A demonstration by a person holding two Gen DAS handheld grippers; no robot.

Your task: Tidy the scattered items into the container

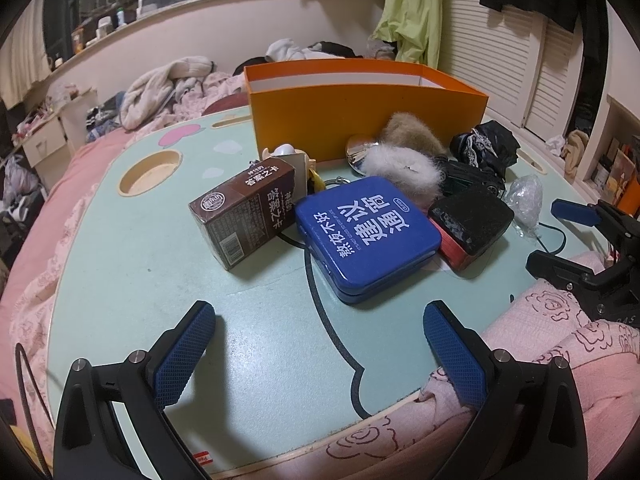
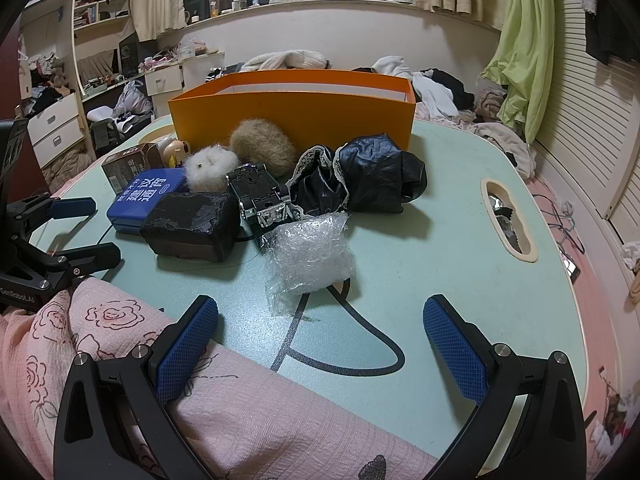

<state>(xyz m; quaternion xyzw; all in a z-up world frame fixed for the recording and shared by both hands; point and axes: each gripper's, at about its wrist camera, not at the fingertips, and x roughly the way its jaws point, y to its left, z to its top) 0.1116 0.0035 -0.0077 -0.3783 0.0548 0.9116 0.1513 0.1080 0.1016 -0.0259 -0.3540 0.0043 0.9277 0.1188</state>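
Note:
An orange box (image 1: 360, 120) (image 2: 296, 116) stands open-topped at the back of the pale green lap table (image 1: 132, 248) (image 2: 440, 220). In front of it lie a brown carton (image 1: 244, 216), a blue tin (image 1: 368, 236) (image 2: 140, 196), a black block (image 1: 472, 220) (image 2: 192, 220), a white fluffy ball (image 1: 400, 168) (image 2: 208, 168), a tan fluffy ball (image 1: 412, 132) (image 2: 260, 140), a toy car (image 2: 260, 196), black lace cloth (image 1: 484, 148) (image 2: 368, 176) and a clear plastic wad (image 1: 524, 196) (image 2: 308, 256). My left gripper (image 1: 320, 316) is open, short of the tin. My right gripper (image 2: 320, 312) is open, just short of the plastic wad.
A pink blanket (image 2: 120, 352) covers the near table edge. A round cup recess (image 1: 150, 176) sits at the table's left, a slot (image 2: 508, 216) at its right. Clothes lie on the bed behind the box. Louvred doors (image 2: 580, 120) stand at the right.

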